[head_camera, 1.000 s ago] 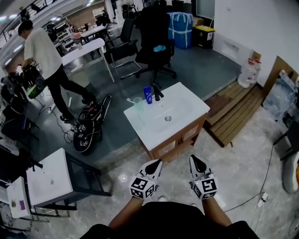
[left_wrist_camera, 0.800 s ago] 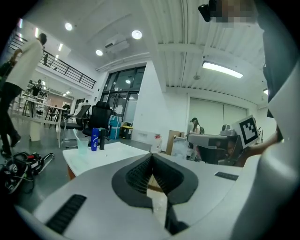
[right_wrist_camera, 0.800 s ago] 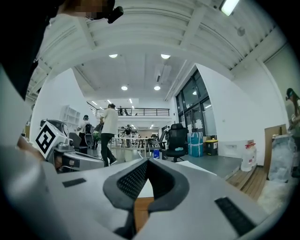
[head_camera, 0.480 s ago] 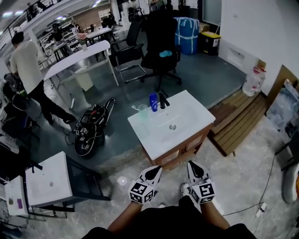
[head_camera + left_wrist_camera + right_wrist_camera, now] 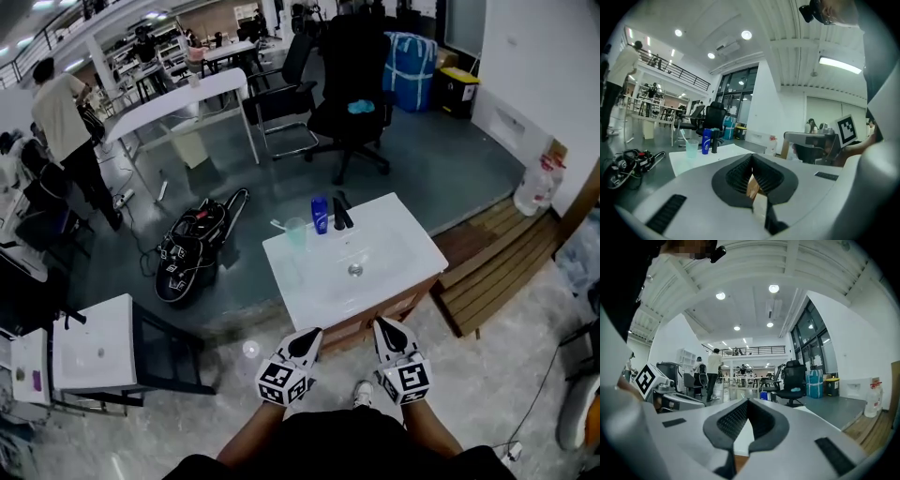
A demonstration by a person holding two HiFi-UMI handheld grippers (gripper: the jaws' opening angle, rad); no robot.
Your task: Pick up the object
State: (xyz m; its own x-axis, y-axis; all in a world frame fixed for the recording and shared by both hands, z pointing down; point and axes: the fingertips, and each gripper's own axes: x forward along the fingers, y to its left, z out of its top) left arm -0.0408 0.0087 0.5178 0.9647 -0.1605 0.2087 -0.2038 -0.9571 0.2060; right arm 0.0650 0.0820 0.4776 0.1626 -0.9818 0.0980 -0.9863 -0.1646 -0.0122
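Observation:
A white sink top (image 5: 375, 281) on a wooden cabinet stands ahead of me. At its far edge are a blue bottle (image 5: 320, 214), a black faucet (image 5: 342, 213) and a clear cup (image 5: 296, 232) holding a toothbrush. My left gripper (image 5: 313, 334) and right gripper (image 5: 382, 324) hover side by side before the cabinet's near edge, both shut and empty. In the left gripper view the bottle (image 5: 707, 141) and cup (image 5: 691, 149) stand beyond the closed jaws of the left gripper (image 5: 751, 159). The right gripper (image 5: 747, 402) points over the sink top, with the bottle (image 5: 763, 395) far off.
A black bag (image 5: 187, 253) lies on the floor left of the cabinet. Another white sink top (image 5: 94, 352) on a dark frame stands at the left. Wooden pallets (image 5: 497, 267) lie to the right. An office chair (image 5: 352, 103) and a white table (image 5: 183, 103) stand behind. A person (image 5: 66, 122) stands far left.
The sink cabinet has come nearer and now lies just ahead of both grippers. The person at the left has stepped farther back. Both grippers stay shut.

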